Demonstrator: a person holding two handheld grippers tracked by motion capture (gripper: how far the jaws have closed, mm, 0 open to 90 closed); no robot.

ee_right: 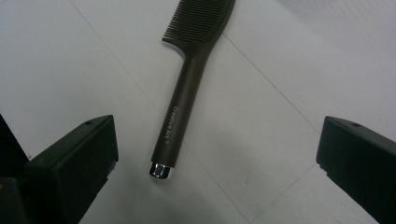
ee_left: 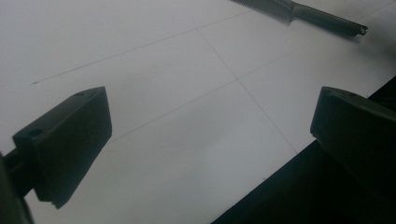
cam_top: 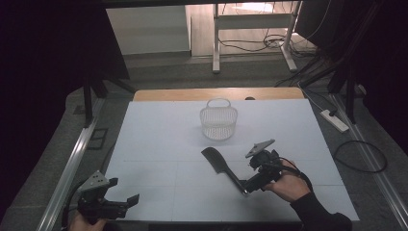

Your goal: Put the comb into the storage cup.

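Beyond right gripper (ee_right: 217, 154), comb (ee_right: 189, 88) head cropped

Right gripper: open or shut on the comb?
Open. The right gripper has its jaws spread wide, the comb lying flat between them, untouched.

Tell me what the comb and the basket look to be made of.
Comb: likely dark matte plastic, going by the moulded teeth and the smooth handle with small printed lettering; its end cap shines like polished metal or chrome plating. Basket: looks like white plastic with an open lattice wall and a thin hoop handle, though coated wire cannot be ruled out from the high view.
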